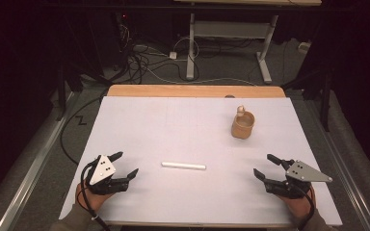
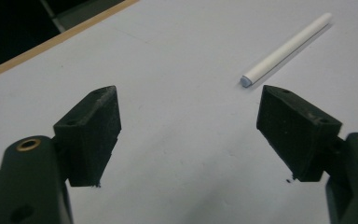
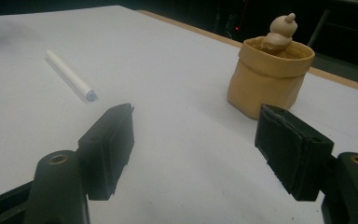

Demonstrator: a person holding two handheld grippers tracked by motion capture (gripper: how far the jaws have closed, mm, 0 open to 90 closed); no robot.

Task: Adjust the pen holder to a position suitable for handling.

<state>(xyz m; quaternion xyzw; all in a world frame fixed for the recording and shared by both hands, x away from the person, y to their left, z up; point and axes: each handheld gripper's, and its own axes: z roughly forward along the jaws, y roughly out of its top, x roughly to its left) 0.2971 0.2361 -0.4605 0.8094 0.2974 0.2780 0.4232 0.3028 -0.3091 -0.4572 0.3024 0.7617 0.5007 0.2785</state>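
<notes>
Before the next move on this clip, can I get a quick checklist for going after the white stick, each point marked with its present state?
1. Left gripper open with nothing between its fingers: ok.
2. Right gripper open with nothing between its fingers: ok.
3. White stick lying flat on the white table cover, apart from both grippers: ok.
4. Bare cover between the left gripper and the stick's near end: ok.
5. Tan cup upright, well away from the stick: ok.
6. Room inside the cup beside the small figure: cannot tell.
</notes>
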